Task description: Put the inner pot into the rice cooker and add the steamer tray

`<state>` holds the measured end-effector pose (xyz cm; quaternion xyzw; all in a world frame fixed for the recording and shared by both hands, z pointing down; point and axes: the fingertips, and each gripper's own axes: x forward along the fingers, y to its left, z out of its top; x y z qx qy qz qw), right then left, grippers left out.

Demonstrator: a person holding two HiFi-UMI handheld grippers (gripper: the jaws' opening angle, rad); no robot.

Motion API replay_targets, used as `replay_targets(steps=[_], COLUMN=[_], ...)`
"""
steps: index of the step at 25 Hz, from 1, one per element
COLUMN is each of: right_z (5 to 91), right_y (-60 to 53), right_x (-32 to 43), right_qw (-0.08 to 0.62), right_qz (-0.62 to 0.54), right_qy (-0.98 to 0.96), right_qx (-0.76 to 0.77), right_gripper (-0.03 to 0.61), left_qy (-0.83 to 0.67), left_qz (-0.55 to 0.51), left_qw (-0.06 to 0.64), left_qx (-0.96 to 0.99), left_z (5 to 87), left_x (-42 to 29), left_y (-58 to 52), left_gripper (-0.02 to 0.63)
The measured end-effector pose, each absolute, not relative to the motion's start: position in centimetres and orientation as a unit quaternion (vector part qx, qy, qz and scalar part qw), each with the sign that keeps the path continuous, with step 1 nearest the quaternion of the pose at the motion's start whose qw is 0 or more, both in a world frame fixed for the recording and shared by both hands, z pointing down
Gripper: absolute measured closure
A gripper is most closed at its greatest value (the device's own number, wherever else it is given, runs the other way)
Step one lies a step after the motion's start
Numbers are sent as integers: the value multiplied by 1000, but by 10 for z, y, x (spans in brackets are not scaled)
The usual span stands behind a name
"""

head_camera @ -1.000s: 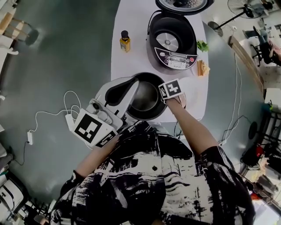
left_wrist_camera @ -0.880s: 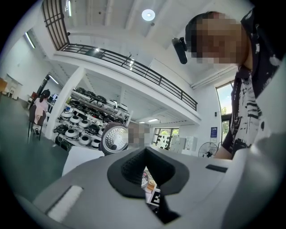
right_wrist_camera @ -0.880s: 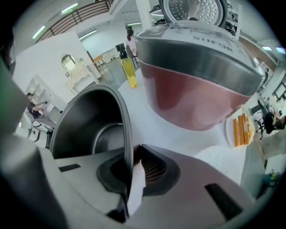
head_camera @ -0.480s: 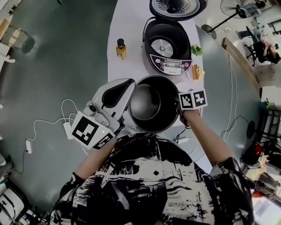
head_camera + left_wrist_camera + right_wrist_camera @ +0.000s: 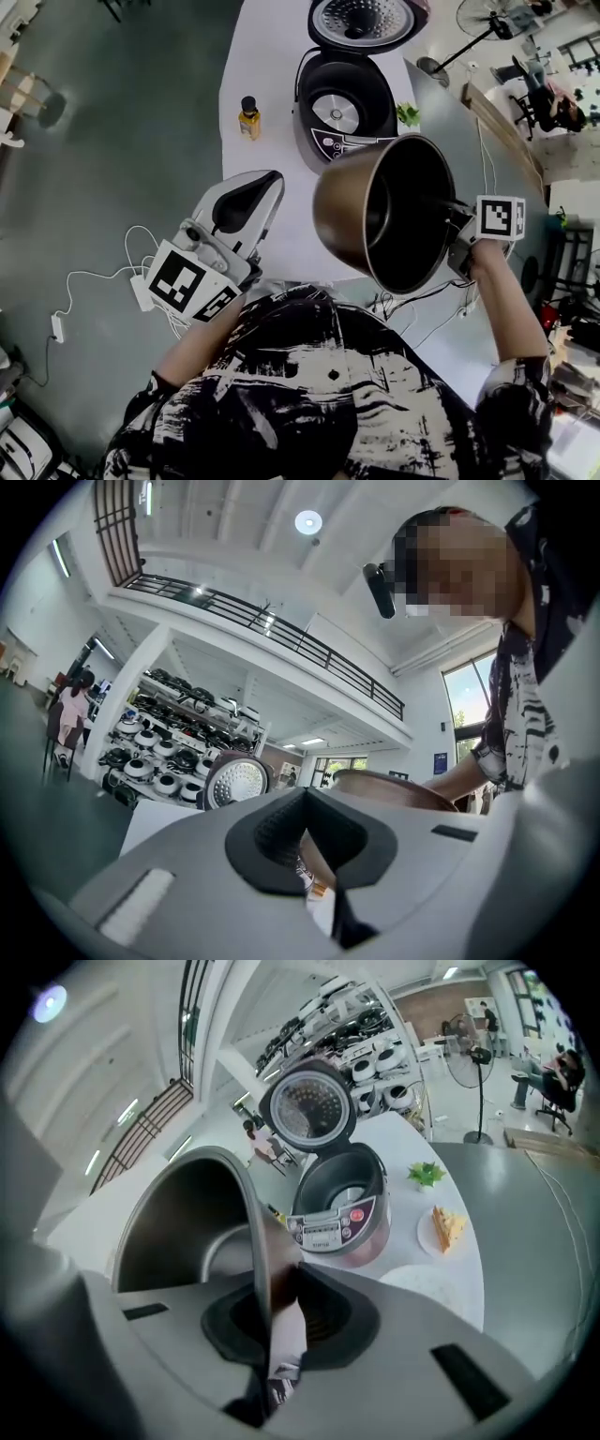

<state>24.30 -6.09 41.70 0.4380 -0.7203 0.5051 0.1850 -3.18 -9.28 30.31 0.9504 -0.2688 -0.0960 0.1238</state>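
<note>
Inner pot (image 5: 384,211) hangs in the air on the person's side of the rice cooker (image 5: 328,145), tipped on its side with its mouth turned toward the right tool (image 5: 457,220). That tool is clamped on the pot's rim, one jaw inside the wall and one outside. The left tool (image 5: 248,197) hovers to the near left of the cooker, its jaws together on nothing. The cooker stands on the counter (image 5: 272,75) with its lid (image 5: 361,21) thrown back and its well bare. The step in hand looks like carrying the pot to the cooker. Next, the pot probably needs levelling mouth up, centring over the well, and lowering before the jaws let go. No steamer tray can be picked out.
</note>
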Motion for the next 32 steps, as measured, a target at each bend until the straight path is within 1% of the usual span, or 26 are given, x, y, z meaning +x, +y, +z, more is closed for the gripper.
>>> replay_targets(steps=[2,6,11,19,26,32], right_z=[397,363,363,448,502,530], right_y=[-85,-153,-241,-318,-334,-342], right_x=[254,290,316,322,328,321], right_qw=[151,119,116,161,232,273], right_qz=[502,472,437,472,475,467], right_qy=[-728,-731,-728,-674,-635,-618], right_qx=[442,479,515,545,563,570], right_gripper=[568,567,566,566,565,565], left_qy=[-267,-274,-296,-343,-372,-377], left_qz=[-97,-96,-88,-74,-71,-67], left_qw=[124,125,128,136,140,143], left_qx=[951,949,943,926,915,913], left_z=[305,304,308,320,326,331], left_x=[-32,-36,-50,-79,-95,-93], left_y=[-92,-95,-98,-104,-109,-110], left_gripper=[609,609,609,609,609,609])
